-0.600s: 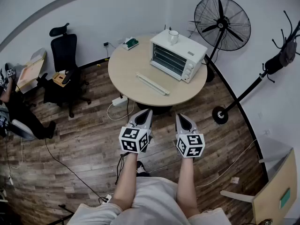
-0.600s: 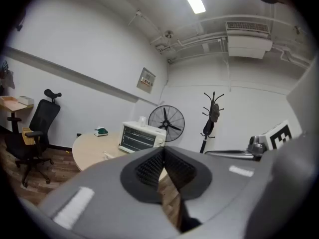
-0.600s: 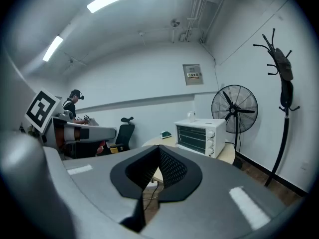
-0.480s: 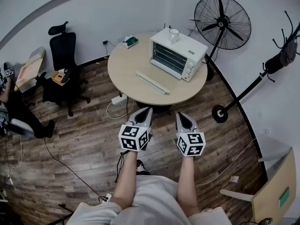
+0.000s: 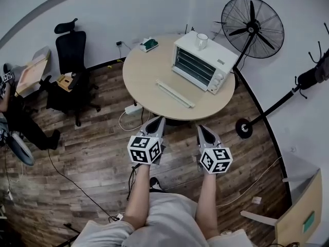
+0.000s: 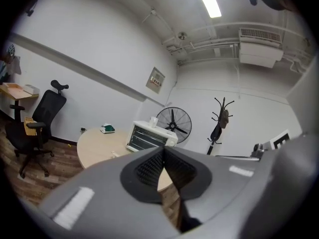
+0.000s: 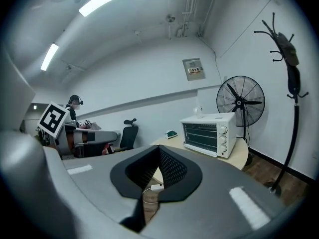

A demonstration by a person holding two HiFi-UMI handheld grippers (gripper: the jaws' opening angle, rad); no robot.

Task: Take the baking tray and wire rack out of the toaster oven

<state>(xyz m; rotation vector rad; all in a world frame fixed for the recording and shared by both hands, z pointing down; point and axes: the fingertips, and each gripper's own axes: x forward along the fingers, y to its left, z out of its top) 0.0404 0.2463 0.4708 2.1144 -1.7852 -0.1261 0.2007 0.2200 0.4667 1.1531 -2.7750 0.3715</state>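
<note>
Jaws clenched and empty on left gripper (image 5: 159,121) and right gripper (image 5: 202,129); step closer, open one, pull toaster oven (image 5: 203,60) door down squarely.

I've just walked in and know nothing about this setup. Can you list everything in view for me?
table: one, beige, round, on the wood floor
toaster oven: one, white, on the table's right side
mug: one, white, on top of the toaster oven
long flat strip: one, pale, on the table in front of the oven
small box: one, green and white, at the table's far edge
fan: one, black, standing right of the table
coat stand: one, black, far right
office chair: one, black, left of the table
power strip: one, white, on the floor by the table
seated person: one, dark clothes, far left
left gripper: one, grey, shut, empty
right gripper: one, grey, shut, empty
</note>
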